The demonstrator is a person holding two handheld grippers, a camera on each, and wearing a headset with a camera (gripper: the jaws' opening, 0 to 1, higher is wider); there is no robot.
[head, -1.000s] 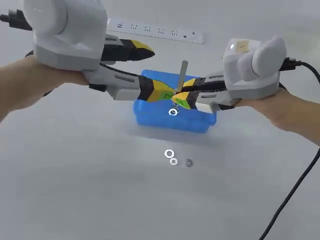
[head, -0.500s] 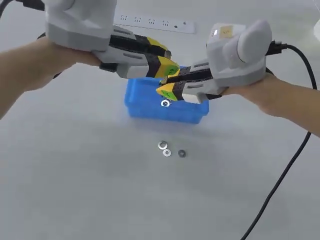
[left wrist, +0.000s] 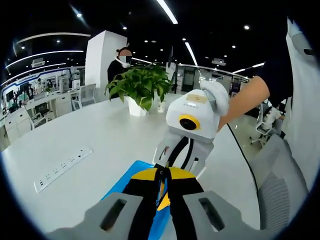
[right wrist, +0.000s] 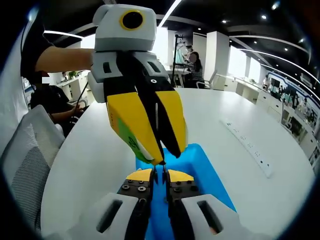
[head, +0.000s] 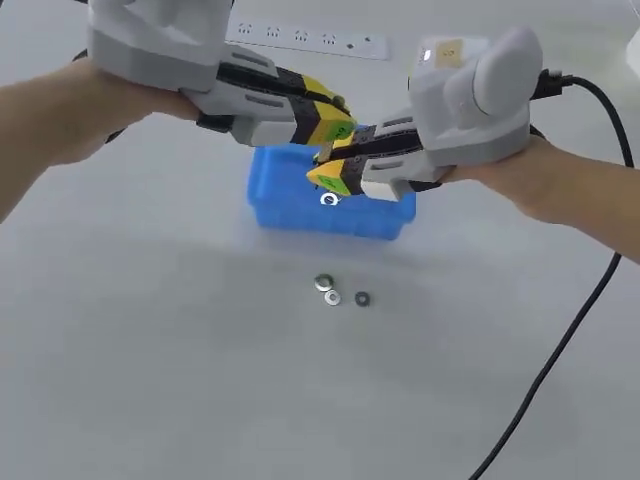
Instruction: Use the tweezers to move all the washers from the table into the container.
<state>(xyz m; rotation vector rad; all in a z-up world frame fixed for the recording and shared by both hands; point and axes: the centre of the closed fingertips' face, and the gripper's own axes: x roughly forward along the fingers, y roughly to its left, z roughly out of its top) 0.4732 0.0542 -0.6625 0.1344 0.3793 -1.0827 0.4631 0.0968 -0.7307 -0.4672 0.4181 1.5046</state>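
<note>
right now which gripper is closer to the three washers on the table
Right. The right gripper, gripping the tweezers, hangs over the blue container's near side, just behind the washers; the left gripper is over its far edge.

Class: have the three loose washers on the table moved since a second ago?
No. The washers keep their place just before the blue container; only the camera shifted.

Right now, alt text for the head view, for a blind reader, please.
The left gripper and right gripper meet over a blue container, a washer hanging just below their tips. Three more washers lie on the table in front, a power strip behind.
</note>
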